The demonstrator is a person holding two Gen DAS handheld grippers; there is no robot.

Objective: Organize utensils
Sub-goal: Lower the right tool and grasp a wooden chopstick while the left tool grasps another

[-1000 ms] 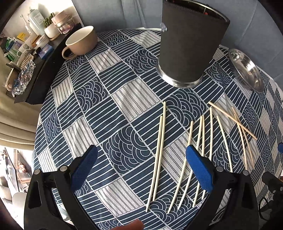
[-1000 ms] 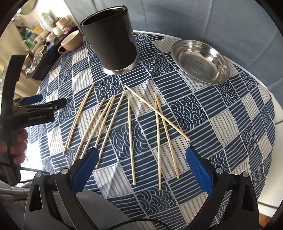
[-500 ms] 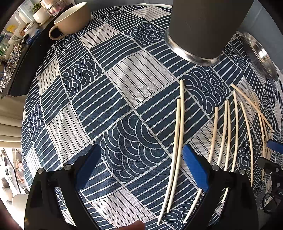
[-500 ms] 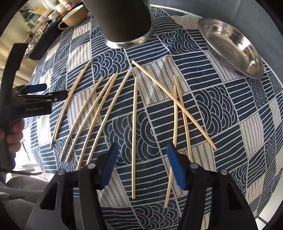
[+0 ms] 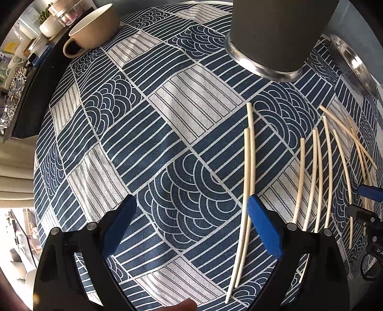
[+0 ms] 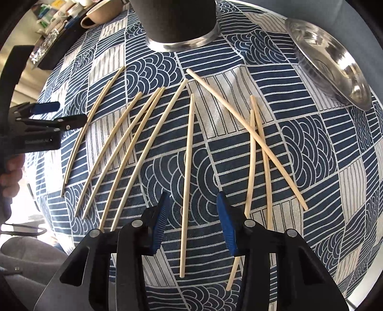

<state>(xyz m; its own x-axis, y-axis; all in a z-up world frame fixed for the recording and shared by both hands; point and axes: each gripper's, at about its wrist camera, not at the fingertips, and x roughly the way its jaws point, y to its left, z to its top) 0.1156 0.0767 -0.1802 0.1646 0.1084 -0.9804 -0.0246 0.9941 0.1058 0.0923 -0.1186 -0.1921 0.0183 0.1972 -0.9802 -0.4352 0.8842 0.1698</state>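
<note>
1. Both wrist views are bright with daylight; the tablecloth (image 5: 182, 112) pattern reads crisp and sharp.
2. The lower left corner of each view is blown out to white.
3. Glare streaks the steel dish (image 6: 335, 64) near the table's far right edge.
4. Chopsticks (image 6: 188, 167) cast only thin, soft shadows.
5. Fisheye distortion bulges the table and bends straight sticks into curves near the rim.
6. Black vignette fills all corners.

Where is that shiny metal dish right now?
In the right wrist view, the shallow steel dish sits at the far right of the patterned tablecloth, right of the tall dark cylindrical holder.
</note>
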